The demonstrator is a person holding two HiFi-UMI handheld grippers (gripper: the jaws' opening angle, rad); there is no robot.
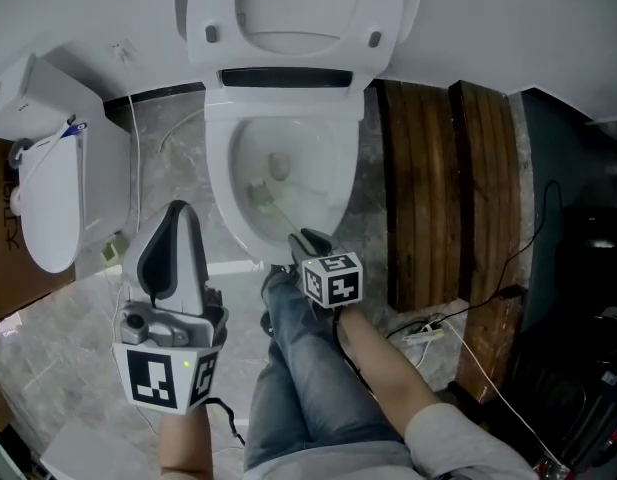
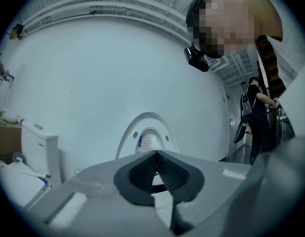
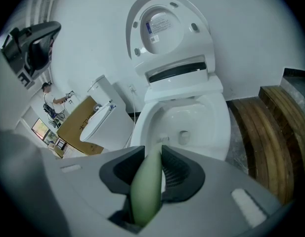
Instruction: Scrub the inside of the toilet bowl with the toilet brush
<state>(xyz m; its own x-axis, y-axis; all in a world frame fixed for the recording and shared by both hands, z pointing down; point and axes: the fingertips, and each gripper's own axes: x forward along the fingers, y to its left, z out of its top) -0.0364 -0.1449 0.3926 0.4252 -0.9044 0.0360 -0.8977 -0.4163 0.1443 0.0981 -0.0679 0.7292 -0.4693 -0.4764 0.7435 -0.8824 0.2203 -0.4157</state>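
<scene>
Brush [image 3: 147, 191] in bowl [image 1: 323, 158] via R gripper [image 3: 153, 152] (clamped).

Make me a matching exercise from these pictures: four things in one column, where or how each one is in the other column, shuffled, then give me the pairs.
Column one:
1. toilet brush
2. toilet lid
3. left claw
4. wooden boards

Column two:
A. shut, holding nothing
B. to the right of the toilet bowl in the head view
C. raised
D. gripped by the right claw, head down in the bowl

Pairs: 1-D, 2-C, 3-A, 4-B.
</scene>
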